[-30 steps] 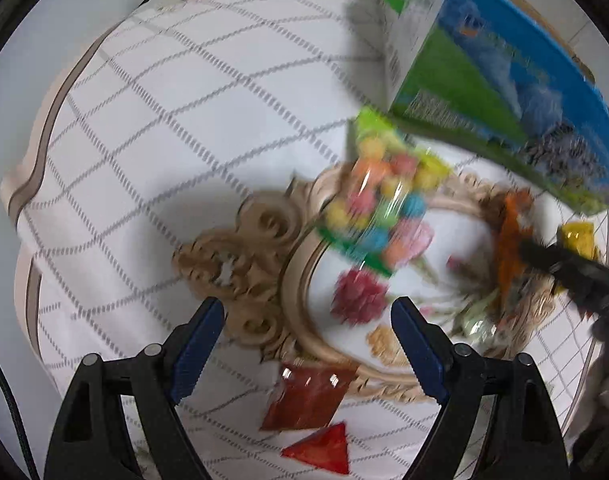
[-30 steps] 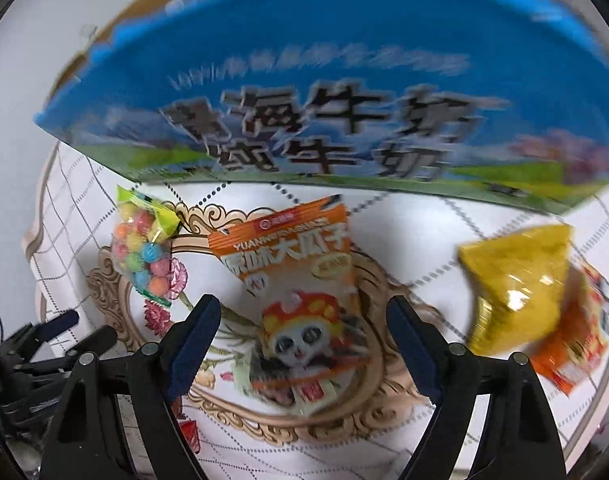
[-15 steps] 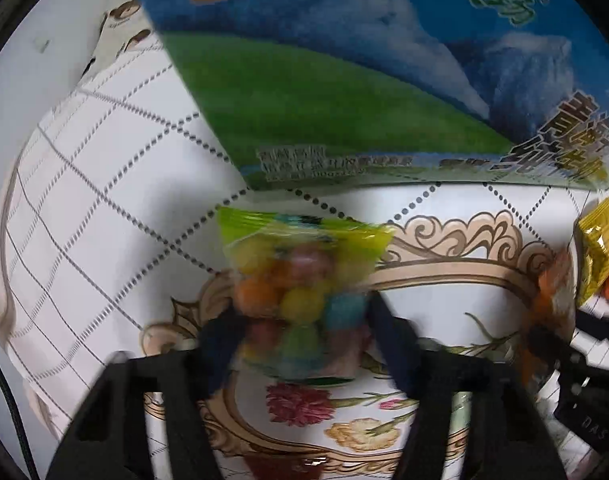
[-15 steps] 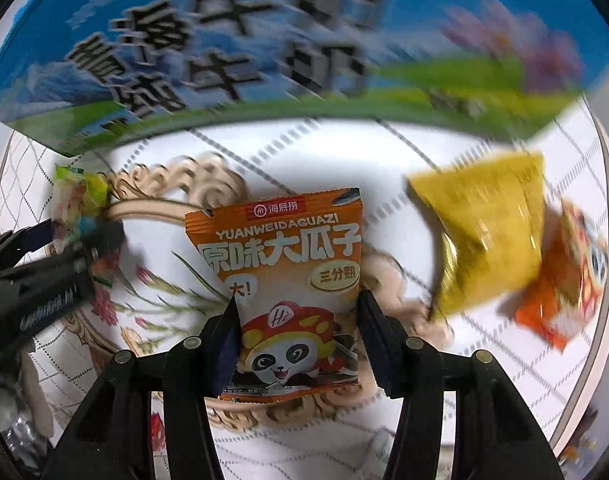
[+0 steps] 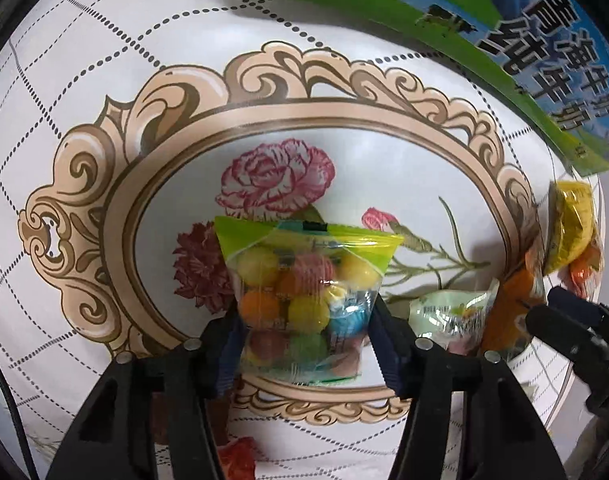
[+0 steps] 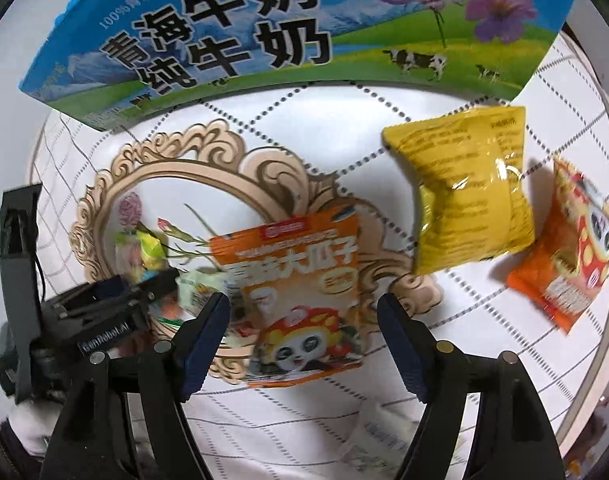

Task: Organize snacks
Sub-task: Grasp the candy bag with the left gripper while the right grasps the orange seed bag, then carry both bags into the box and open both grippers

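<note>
Clear green-topped candy bag (image 5: 304, 304): multicoloured balls inside, crinkled.

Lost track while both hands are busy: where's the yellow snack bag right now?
In the right wrist view the yellow snack bag lies on the tablecloth, upper right, below the milk carton, beside an orange panda packet.

A home, by the look of it — a round table (image 6: 608, 184) under a white tablecloth (image 5: 104, 80) printed with a dotted grid and an ornate floral frame. At twelve o'clock stands a retail milk carton (image 6: 264, 28); small snack packets (image 6: 472, 188) lie loose toward three o'clock — household clutter rather than shop or lab fittings.
</note>
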`<state>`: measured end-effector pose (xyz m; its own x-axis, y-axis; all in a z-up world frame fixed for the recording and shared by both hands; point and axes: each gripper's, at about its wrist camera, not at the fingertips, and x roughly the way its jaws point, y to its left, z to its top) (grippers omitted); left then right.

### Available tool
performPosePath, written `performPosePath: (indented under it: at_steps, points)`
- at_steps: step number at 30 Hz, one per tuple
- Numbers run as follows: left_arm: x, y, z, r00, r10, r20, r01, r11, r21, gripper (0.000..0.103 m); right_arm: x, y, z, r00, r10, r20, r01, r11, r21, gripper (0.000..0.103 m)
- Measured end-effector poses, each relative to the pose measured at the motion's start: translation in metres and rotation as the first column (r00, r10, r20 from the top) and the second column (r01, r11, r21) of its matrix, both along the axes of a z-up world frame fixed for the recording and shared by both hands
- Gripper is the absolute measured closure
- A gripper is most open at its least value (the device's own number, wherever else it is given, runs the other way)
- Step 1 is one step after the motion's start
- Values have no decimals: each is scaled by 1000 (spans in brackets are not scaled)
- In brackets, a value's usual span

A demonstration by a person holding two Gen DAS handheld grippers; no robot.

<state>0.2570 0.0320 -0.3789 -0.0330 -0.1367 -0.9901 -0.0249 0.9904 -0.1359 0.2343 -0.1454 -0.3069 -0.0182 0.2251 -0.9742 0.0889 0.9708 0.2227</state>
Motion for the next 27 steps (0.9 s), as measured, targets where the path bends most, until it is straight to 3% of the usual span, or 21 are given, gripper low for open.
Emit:
performPosePath:
  at_steps: [7,9,10,12,19,27]
  points:
    - [6,-26,-1,998,-52,36,50,997,58,47,-4,-8,-25,998,43,-41,-44,999,-5,24]
    - [4,-36,1,997,-56,49,52,996,72,49,-8,-3,-28,999,40,-14,-40,999,-34,32]
    - [1,-39,3,996,-60,65,55,995,82,54,-9,-1,-27,999,38,2,-38,998,-53,42]
    - [5,-74,10,994,-77,76,70,993,94,56,-13,2,-25,999,26,23,-24,998,-58,46]
    - [-20,-96,47,990,-95,101,86,993,86,57,-29,-2,5,996,-44,77,46,999,-20,47]
    - [-32,-129,111,978,-125,167,118,992,51,57,-29,-19,68,988,-62,144,63,998,-1,48]
